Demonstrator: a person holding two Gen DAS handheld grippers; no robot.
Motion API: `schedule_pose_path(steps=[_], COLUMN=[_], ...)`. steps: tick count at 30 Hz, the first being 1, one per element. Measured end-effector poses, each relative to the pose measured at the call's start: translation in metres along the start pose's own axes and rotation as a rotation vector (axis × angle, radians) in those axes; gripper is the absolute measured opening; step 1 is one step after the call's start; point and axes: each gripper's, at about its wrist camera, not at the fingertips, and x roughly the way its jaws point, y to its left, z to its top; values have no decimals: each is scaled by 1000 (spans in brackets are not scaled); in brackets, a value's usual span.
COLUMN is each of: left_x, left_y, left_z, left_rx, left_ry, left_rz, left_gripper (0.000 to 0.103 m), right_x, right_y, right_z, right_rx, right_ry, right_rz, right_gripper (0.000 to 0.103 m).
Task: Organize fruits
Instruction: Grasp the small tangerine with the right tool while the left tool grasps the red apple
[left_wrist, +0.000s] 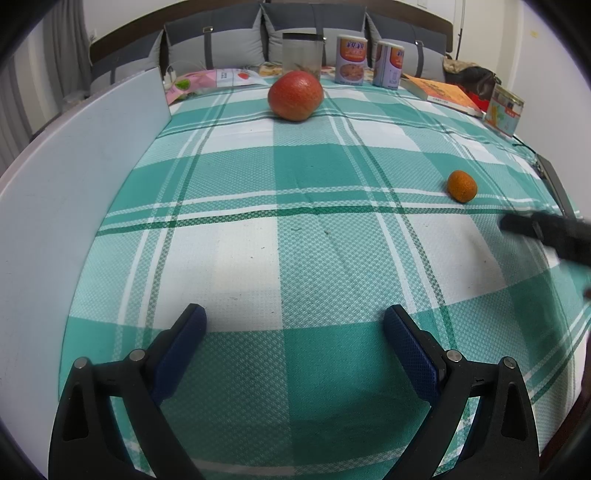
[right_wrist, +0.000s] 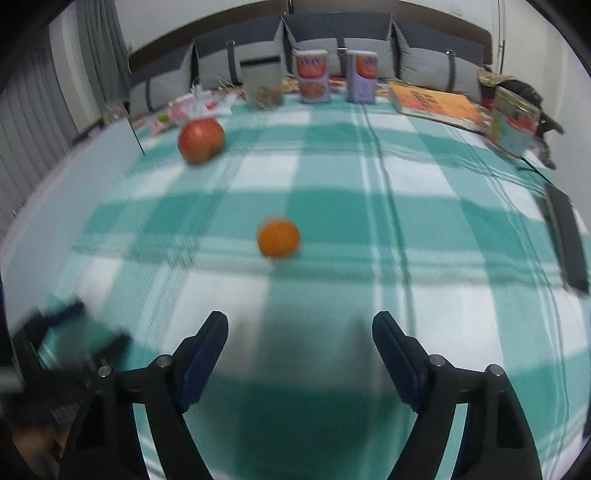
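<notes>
The small orange egg-shaped fruit (left_wrist: 461, 185) lies on the green-and-white checked cloth (left_wrist: 295, 240), toward its right edge, long axis tilted from near-right to far-left. Wide bare cloth separates it from the large round red fruit (left_wrist: 295, 95) near the far edge, before two printed cans (left_wrist: 351, 59). Both the right gripper (right_wrist: 299, 332) and left gripper (left_wrist: 295, 325) are spread, grasping nothing, over bare cloth.

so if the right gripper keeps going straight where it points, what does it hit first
Most likely the small orange. It lies on the checked cloth just ahead of the right gripper, slightly left of centre between its open, empty jaws. The picture is blurred, so it might meet the cloth first.
</notes>
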Motion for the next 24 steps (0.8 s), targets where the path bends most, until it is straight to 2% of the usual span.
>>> schedule_pose_path(steps=[5, 7, 8, 11, 13, 15, 19, 22, 24], left_x=[0, 0, 0, 1, 8, 14, 42, 75, 96], left_y=[0, 0, 0, 1, 3, 8, 6, -1, -6], left_z=[0, 0, 0, 6, 26, 57, 145, 196, 214], left_rx=[0, -1, -1, 30, 50, 51, 120, 175, 205], left_ry=[0, 0, 1, 31, 73, 67, 41, 67, 89], left_rz=[0, -1, -5, -33, -84, -111, -131, -107, -65], left_gripper=[98, 98, 98, 98, 97, 97, 97, 97, 97], right_x=[41, 51, 49, 37, 25, 13, -3, -6, -9], right_y=[16, 22, 24, 20, 13, 5, -14, -25, -29], right_z=[28, 29, 30, 27, 23, 16, 0, -8, -12], right_rx=[-42, -75, -92, -71, -56, -34, 31, 78, 87], right_ry=[48, 59, 40, 13, -1, -7, -12, -5, -8], right_rz=[6, -23, -36, -5, 25, 61, 107, 138, 150], right_gripper=[59, 38, 31, 31, 31, 31, 31, 31, 31])
